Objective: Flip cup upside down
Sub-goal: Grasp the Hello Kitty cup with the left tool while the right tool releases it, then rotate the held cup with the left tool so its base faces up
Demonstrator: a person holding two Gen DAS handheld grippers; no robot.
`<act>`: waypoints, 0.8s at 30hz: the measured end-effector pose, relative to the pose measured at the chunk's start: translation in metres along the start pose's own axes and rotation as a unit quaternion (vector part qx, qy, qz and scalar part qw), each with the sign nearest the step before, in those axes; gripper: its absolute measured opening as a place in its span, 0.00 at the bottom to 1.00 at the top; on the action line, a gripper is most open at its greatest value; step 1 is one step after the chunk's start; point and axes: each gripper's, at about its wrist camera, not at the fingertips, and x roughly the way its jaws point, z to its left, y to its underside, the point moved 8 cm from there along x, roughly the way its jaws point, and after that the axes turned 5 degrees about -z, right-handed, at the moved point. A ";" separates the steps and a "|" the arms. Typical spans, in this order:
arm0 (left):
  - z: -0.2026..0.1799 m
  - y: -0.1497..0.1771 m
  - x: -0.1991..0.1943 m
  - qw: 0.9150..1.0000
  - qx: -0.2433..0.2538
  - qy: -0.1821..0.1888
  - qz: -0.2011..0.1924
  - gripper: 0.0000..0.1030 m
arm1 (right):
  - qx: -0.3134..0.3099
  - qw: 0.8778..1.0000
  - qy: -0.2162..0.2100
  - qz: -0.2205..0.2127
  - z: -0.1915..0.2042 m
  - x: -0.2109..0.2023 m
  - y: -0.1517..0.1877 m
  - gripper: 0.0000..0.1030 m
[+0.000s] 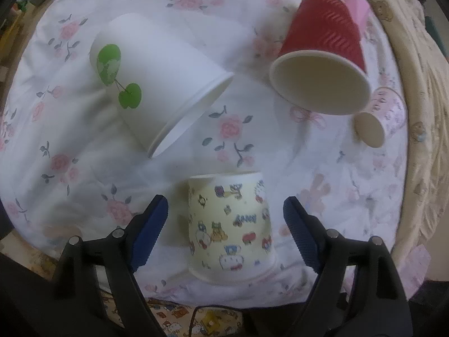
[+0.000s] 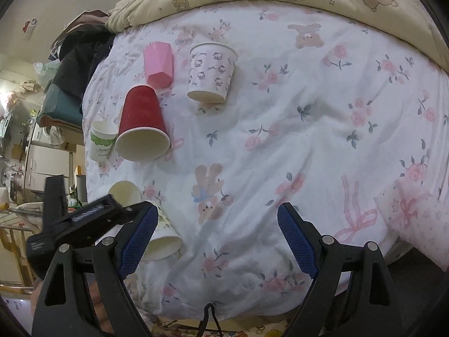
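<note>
L gripper (image 1: 224,219) jaws wide, straddling cartoon cup (image 1: 230,224), no contact. R gripper (image 2: 216,233) released, low over bedsheet (image 2: 280,129), holding nothing.

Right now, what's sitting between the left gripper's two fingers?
In the left wrist view, the cartoon-print cup stands between the open left gripper's blue fingers, with bedsheet showing in the gaps on either side.
</note>
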 end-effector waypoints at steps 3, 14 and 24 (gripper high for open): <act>0.001 0.001 0.005 1.000 0.008 -0.010 0.004 0.63 | -0.008 1.000 -0.001 -0.001 0.005 0.000 -0.001 0.87; 0.004 0.009 -0.039 0.998 0.051 0.021 0.026 0.53 | -0.025 1.000 0.009 0.006 0.012 0.007 0.003 0.87; 0.008 -0.007 -0.122 0.978 0.177 0.015 -0.109 0.53 | -0.043 0.999 0.005 0.009 0.025 0.009 0.018 0.87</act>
